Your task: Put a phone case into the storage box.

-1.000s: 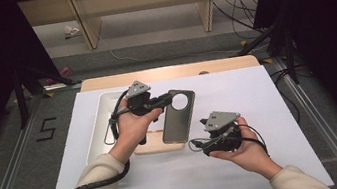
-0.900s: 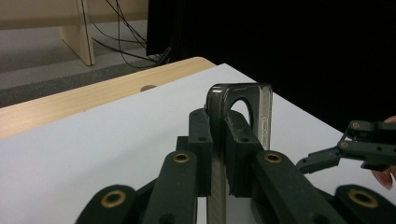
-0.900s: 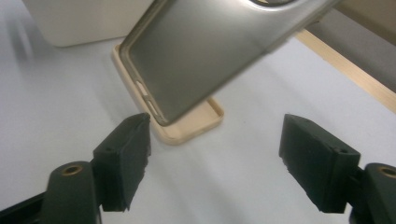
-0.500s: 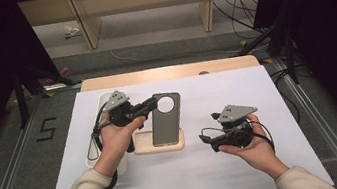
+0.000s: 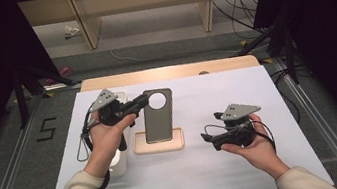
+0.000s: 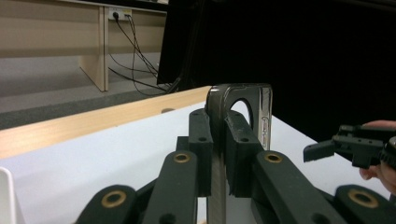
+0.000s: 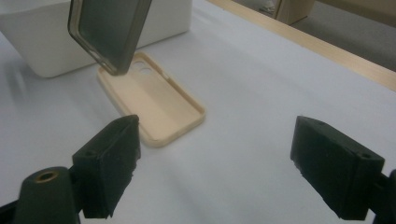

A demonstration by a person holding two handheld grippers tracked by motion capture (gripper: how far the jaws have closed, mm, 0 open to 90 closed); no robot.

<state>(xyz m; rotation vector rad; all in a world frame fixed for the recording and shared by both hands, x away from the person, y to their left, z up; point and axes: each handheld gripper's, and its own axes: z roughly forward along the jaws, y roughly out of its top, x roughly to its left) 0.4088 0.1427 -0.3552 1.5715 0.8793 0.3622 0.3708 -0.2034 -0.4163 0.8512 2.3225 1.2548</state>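
My left gripper (image 5: 143,100) is shut on the left edge of a dark grey phone case (image 5: 160,121) with a round camera hole, holding it upright above a beige phone case (image 5: 158,141) that lies flat on the white table. In the left gripper view the pads (image 6: 201,140) pinch the dark case's (image 6: 261,107) thin edge. My right gripper (image 5: 211,137) hovers to the right of both cases; its jaws have just been opening and now stand open with nothing between them (image 7: 219,168). Ahead of them lie the beige case (image 7: 159,100) and the hanging dark case (image 7: 109,28).
A white bin (image 5: 117,162) stands at the table's left under my left forearm, and shows again (image 7: 42,42) behind the cases. The table's wooden far edge (image 5: 168,73) borders a floor with cables. Dark curtains flank both sides.
My left gripper has carried the dark case a little to the left, over the beige case. My right hand has drawn away to the right.
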